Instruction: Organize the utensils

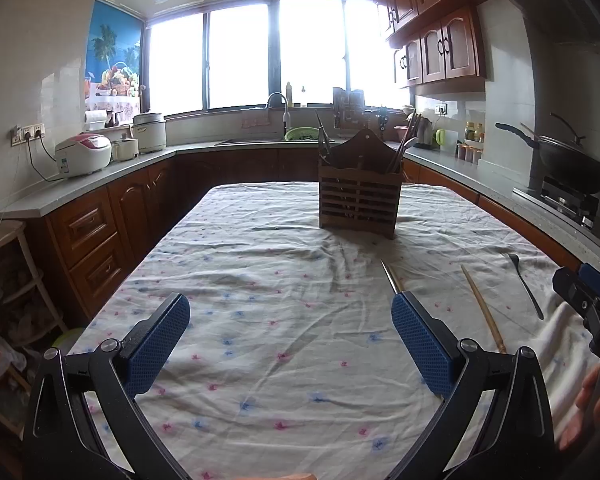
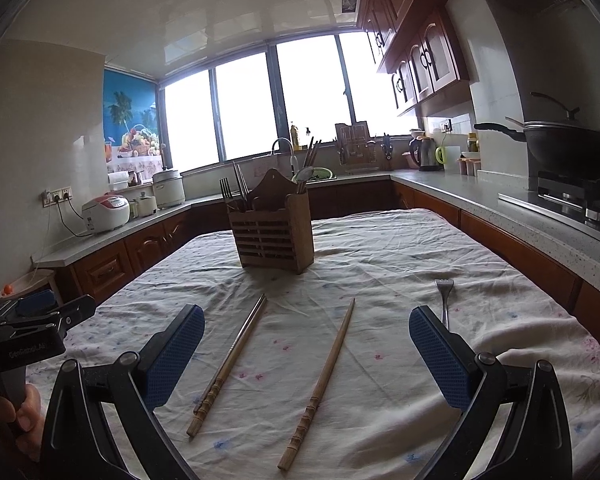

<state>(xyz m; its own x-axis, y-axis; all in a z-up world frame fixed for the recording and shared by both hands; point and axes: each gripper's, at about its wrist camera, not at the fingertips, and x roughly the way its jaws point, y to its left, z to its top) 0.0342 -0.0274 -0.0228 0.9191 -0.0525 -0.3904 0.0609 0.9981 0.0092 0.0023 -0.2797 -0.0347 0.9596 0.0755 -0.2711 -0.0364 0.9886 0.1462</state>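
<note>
Both claws hang just above the cloth-covered tabletop with their blue pads spread wide and nothing between them: the right claw released over the loose pieces, the left claw released over bare cloth in the lower middle of its view. In the right wrist view the wooden utensil holder stands upright at centre frame, forks and chopsticks already poking out of its top, which suggests it is where the loose items go. Lying flat in the lower half of that frame are a chopstick with a metal one close alongside, a single bamboo chopstick a little to its right, and a fork near the right pad. The right claw's open framing of the chopsticks reads as lining up a pick. The fork's handle is hidden behind the right pad, and the holder's compartments are too dark to tell apart. A person's fingers show only at the frame edges.
</note>
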